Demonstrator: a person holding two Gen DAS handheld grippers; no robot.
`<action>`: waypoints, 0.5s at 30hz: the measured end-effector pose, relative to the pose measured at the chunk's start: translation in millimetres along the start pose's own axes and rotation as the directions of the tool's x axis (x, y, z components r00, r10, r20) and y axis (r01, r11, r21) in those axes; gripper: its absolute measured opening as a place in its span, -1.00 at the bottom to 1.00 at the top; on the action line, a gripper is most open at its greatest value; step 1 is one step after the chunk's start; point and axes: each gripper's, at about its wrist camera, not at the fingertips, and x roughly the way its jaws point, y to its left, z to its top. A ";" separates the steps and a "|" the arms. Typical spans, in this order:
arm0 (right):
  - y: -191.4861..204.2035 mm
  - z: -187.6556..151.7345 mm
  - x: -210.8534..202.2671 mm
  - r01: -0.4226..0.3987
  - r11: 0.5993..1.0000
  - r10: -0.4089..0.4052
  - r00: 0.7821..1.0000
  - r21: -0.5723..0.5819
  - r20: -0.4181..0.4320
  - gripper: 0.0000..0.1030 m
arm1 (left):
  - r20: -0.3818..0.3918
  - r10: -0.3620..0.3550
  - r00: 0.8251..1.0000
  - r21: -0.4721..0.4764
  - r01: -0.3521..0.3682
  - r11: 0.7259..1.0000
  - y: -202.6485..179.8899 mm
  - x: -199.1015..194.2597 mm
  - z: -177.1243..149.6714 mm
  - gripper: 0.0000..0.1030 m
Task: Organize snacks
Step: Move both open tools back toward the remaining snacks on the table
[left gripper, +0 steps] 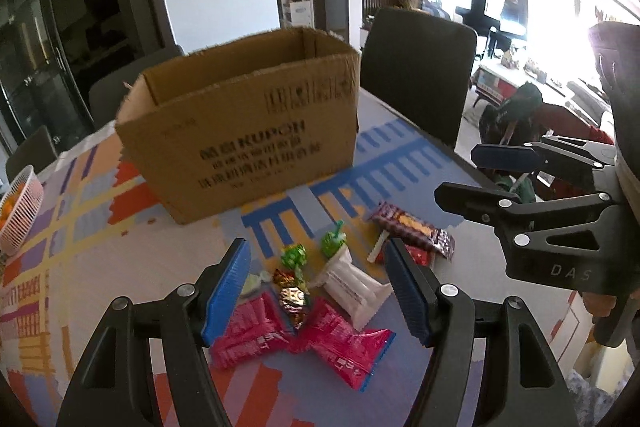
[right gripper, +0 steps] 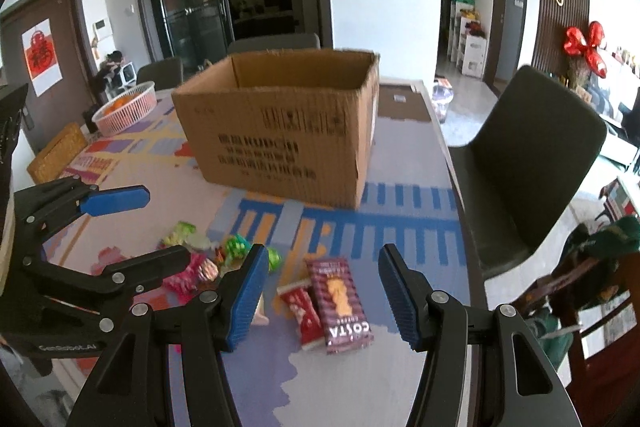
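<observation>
An open cardboard box stands on the patterned table; it also shows in the right wrist view. Snacks lie in front of it: two pink packets, a white packet, foil candies, green candies, a maroon Costa packet and a small red packet. My left gripper is open above the pink packets and candies. My right gripper is open above the Costa and red packets. Both hold nothing.
A pink basket with orange items sits at the table's far left, beside a woven box. Dark chairs stand around the table. The table edge runs close on the right.
</observation>
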 end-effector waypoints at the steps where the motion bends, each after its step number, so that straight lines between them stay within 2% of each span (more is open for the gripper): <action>1: -1.1 -1.9 3.2 -0.001 1.000 0.001 1.000 0.003 -0.008 0.13 | -0.009 -0.004 1.000 0.000 0.004 1.000 -0.4 4.3 -1.2 0.33; 9: -9.6 -17.5 29.4 -0.005 1.000 0.007 0.997 0.027 -0.073 0.13 | -0.049 -0.035 0.998 0.011 0.035 0.999 0.6 33.8 -6.5 0.31; 15: -14.4 -24.5 48.7 -0.017 0.999 0.022 0.992 0.043 -0.121 0.13 | -0.095 -0.069 0.993 0.006 0.070 0.998 3.1 58.2 -4.3 0.19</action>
